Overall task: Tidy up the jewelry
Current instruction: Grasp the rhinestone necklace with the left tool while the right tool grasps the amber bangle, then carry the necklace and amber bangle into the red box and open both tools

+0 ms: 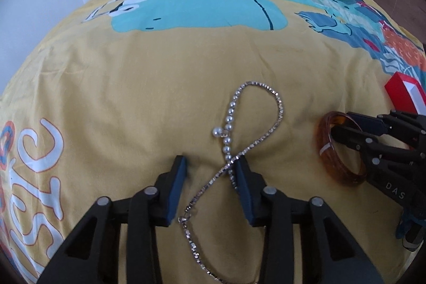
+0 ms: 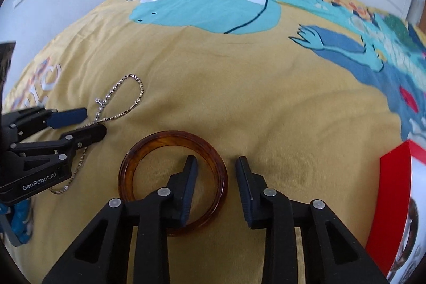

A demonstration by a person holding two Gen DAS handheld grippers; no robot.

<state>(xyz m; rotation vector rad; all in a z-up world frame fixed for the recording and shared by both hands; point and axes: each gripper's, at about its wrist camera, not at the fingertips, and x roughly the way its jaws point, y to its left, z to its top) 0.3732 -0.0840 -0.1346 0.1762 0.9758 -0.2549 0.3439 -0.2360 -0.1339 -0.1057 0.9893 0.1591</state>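
A silver chain necklace with pearls point(image 1: 266, 119) lies looped on the yellow bedspread point(image 1: 133, 97). My left gripper point(image 1: 210, 164) is open, its jaws down on either side of the crossing of the chain. It also shows in the right wrist view point(image 2: 91, 121), as does the necklace point(image 2: 127, 92). An amber bangle point(image 2: 149, 151) lies flat on the bedspread. My right gripper point(image 2: 217, 164) is open, with its left finger point(image 2: 190, 172) inside the bangle and the right finger outside, straddling the rim. In the left wrist view the bangle point(image 1: 323, 148) lies to the right.
A red and white jewelry box point(image 2: 394, 190) stands at the right, and also shows in the left wrist view point(image 1: 402, 95). The bedspread point(image 2: 239, 97) has a teal cartoon print. Wardrobes and a white wall stand beyond the bed.
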